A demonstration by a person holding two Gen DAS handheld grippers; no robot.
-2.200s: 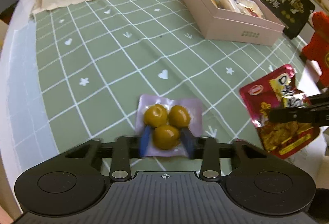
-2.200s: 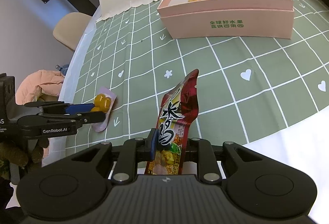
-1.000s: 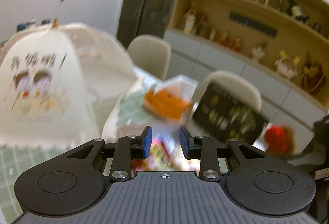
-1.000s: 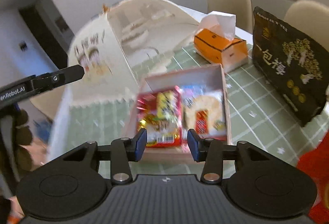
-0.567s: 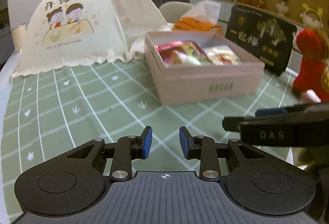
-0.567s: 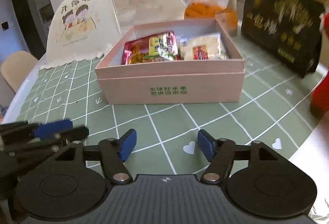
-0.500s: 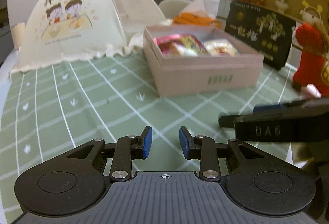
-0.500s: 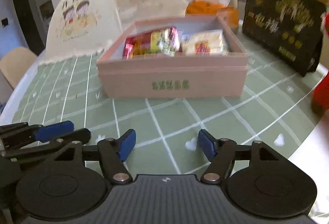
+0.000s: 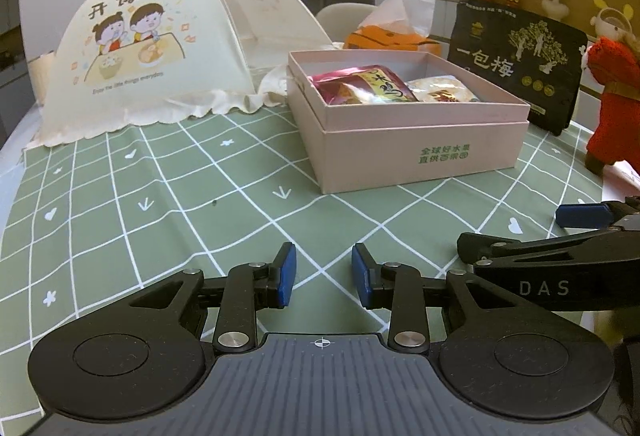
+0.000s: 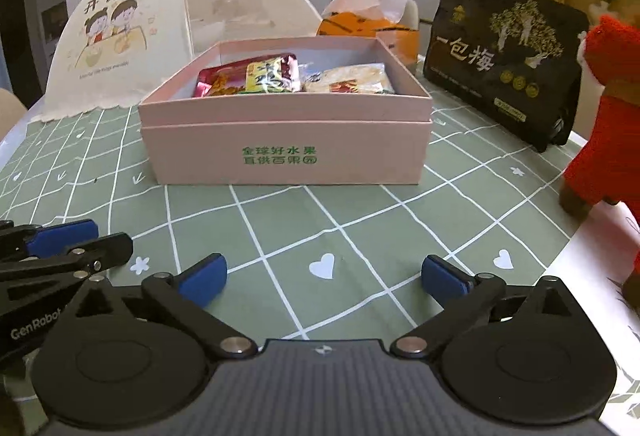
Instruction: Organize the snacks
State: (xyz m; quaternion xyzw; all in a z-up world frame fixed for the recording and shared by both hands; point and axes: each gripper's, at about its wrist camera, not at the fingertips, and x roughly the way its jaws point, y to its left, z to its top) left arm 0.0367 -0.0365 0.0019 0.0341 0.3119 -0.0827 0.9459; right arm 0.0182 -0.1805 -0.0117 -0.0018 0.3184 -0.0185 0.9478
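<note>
Both grippers now hang empty and low over the table, where 2.2 s ago the left one was closed on a clear pouch of yellow-brown balls and the right one on a red foil snack packet. Across the surface runs a sage-green tablecloth with a white grid, hearts and arrows; at its far left stands a cream mesh food cover printed with two cartoon children, behind it a white wall with a red hanging ornament. Nearer, the left gripper has its blue pads a narrow gap apart with nothing between them. Centre stage sits the open pink cardboard box with green lettering, and inside it the red foil snack packet lies on the left, beside a pale rice-cracker packet on the right (the clear pouch cannot be made out in either view). Behind the box is an orange tissue box with white tissue sticking up. The right gripper is spread wide and holds nothing. Further right a black stand-up bag with gold tree art leans upright, then a red plush toy at the table edge, with wooden shelving behind.
</note>
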